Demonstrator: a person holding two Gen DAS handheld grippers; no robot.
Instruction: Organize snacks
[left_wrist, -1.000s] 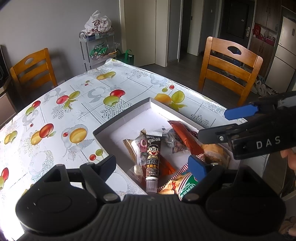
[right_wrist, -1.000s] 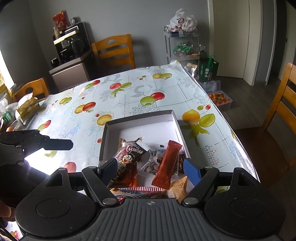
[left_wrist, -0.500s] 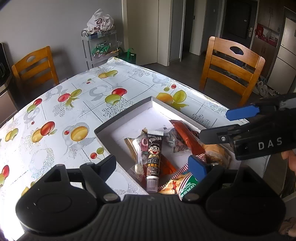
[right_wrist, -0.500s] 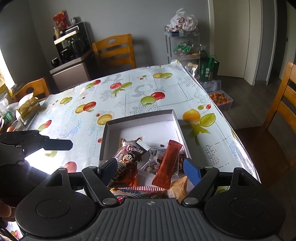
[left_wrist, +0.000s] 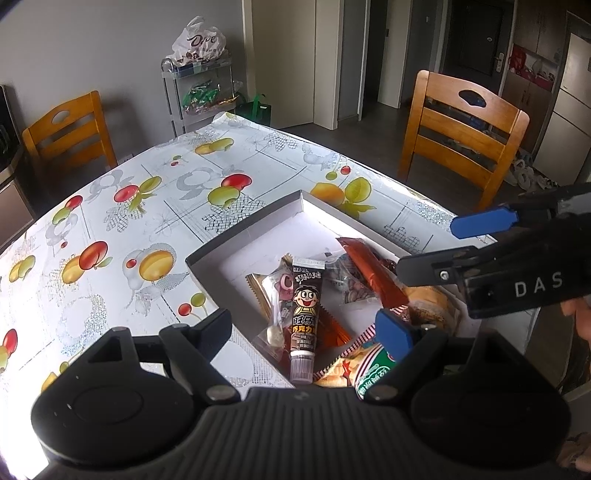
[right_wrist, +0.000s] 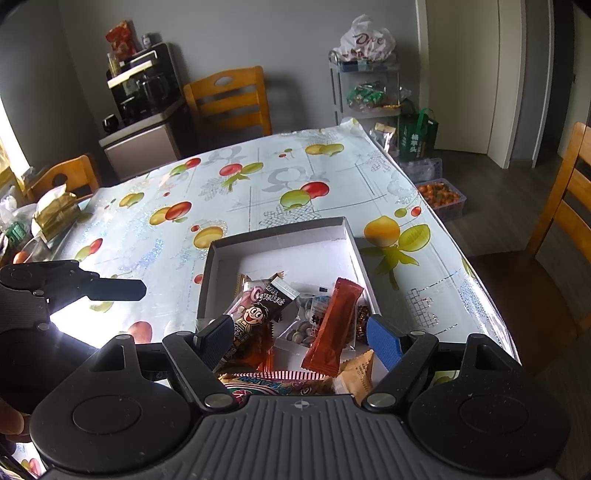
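Table: we see the table (right_wrist: 258, 192) under a fruit-print cloth, wooden chairs around it.
Box: a shallow white box (right_wrist: 280, 240) sits near the table's right edge, its far half bare.
Snacks: in the box's near half we count a prawn-cracker bag (left_wrist: 364, 371), an orange bar (right_wrist: 334, 326), a cartoon-face chocolate tube (left_wrist: 304, 306) and a nut pack (right_wrist: 301, 332), piled touching.
Left tongs: our left tongs (left_wrist: 306, 328) hang open above the tube, gripping nothing.
Right tongs: our right tongs (right_wrist: 299, 336) hang open over the pile, empty.
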